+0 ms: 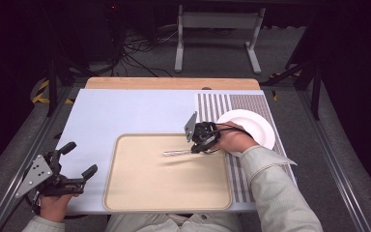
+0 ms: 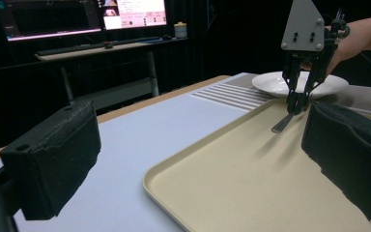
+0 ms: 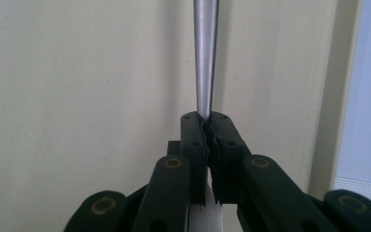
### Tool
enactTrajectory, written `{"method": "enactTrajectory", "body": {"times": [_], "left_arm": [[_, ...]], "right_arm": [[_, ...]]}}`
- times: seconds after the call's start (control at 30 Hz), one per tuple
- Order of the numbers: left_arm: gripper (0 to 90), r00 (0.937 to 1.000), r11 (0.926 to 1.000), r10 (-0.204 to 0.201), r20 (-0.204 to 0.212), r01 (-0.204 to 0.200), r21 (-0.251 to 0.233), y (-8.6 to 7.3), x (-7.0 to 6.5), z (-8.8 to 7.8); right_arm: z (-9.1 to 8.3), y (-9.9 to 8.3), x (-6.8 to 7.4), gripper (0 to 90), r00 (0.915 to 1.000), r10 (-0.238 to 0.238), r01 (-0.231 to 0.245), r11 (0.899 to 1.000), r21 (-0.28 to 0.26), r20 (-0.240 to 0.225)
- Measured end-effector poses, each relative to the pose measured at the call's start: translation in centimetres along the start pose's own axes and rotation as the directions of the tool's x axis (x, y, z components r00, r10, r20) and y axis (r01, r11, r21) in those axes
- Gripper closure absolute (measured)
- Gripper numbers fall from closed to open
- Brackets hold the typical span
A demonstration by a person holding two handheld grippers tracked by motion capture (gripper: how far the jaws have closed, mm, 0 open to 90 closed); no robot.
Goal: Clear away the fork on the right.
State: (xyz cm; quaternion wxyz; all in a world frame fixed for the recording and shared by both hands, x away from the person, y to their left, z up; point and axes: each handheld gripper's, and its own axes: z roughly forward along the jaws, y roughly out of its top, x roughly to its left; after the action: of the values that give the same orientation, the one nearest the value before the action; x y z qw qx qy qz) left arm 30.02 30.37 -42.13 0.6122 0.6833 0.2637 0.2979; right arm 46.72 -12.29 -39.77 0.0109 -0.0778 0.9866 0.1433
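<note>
A slim metal utensil point(image 1: 176, 152) hangs just above the beige tray point(image 1: 164, 191), held by my right gripper point(image 1: 196, 147), which is shut on one end of it. In the right gripper view the utensil's handle point(image 3: 206, 53) runs straight up from the closed jaws over the tray point(image 3: 77, 72). The left gripper view shows the right gripper point(image 2: 297, 104) pinching the utensil point(image 2: 282, 123) above the tray's far side. My left gripper point(image 1: 79, 162) is open at the table's front left corner, off the tray, its pads point(image 2: 53, 154) wide apart with nothing between them.
A white plate point(image 1: 251, 126) sits on a striped mat point(image 1: 236, 104) at the right, behind the right hand. A pale blue cover point(image 1: 125, 111) lies over the table. Beyond the table stand a desk frame point(image 1: 217, 29) and monitors point(image 2: 77, 17).
</note>
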Motion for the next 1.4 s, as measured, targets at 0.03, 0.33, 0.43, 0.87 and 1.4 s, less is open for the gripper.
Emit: {"method": "enactTrajectory", "body": {"times": [0.03,0.33,0.43,0.87,1.4], "left_arm": [[0.9,1.0000,1.0000,-0.001,-0.001,0.001,-0.001,0.0,0.0,0.0],[0.9,1.0000,1.0000,0.003,0.000,-0.003,0.000,0.0,0.0,0.0],[0.9,1.0000,1.0000,0.000,-0.001,0.000,0.001,0.0,0.0,0.0],[0.9,1.0000,1.0000,0.000,0.000,0.000,0.001,0.0,0.0,0.0],[0.9,1.0000,1.0000,0.000,-0.001,0.000,0.001,0.0,0.0,0.0]], "right_arm": [[0.1,0.0,0.0,85.9,1.0000,0.000,0.000,1.000,-0.002,0.000],[0.9,-0.1,-0.1,85.8,0.9996,0.002,-0.002,1.000,0.010,-0.028],[1.0,-0.1,0.0,85.7,0.9994,0.003,-0.003,1.000,0.010,-0.036],[1.6,-0.2,0.0,85.5,0.9981,0.012,-0.010,1.000,0.023,-0.060],[1.1,0.0,0.0,87.8,0.9985,0.013,-0.014,1.000,-0.013,-0.052]]}}
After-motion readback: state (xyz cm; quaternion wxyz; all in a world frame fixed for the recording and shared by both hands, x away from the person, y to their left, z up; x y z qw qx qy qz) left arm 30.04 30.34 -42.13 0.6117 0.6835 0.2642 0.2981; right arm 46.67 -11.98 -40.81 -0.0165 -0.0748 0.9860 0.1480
